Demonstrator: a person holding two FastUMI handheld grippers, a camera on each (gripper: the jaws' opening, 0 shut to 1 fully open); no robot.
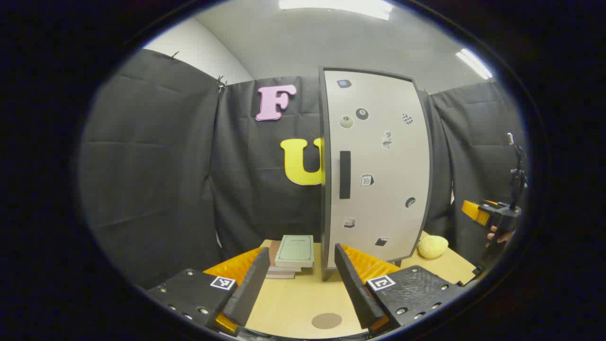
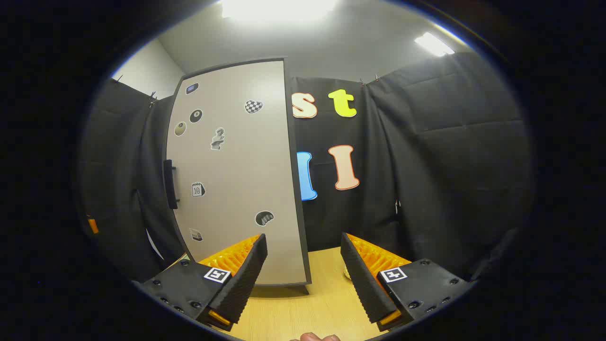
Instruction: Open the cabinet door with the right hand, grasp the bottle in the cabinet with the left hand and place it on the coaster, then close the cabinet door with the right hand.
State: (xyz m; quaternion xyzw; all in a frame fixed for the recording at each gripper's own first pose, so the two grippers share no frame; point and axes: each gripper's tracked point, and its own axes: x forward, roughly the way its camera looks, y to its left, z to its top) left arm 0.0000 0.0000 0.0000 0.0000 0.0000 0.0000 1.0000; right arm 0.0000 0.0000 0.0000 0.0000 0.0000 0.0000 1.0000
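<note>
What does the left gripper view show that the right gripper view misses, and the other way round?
The left gripper view alone has the stack of books, the round brown coaster, a yellow lumpy object beside the cabinet, and the other gripper held by a hand at far right. The right gripper view alone has a fingertip at its bottom edge. Both share the cabinet door, closed, with its stickers and dark handle, the wooden table, and each camera's own open gripper.
</note>
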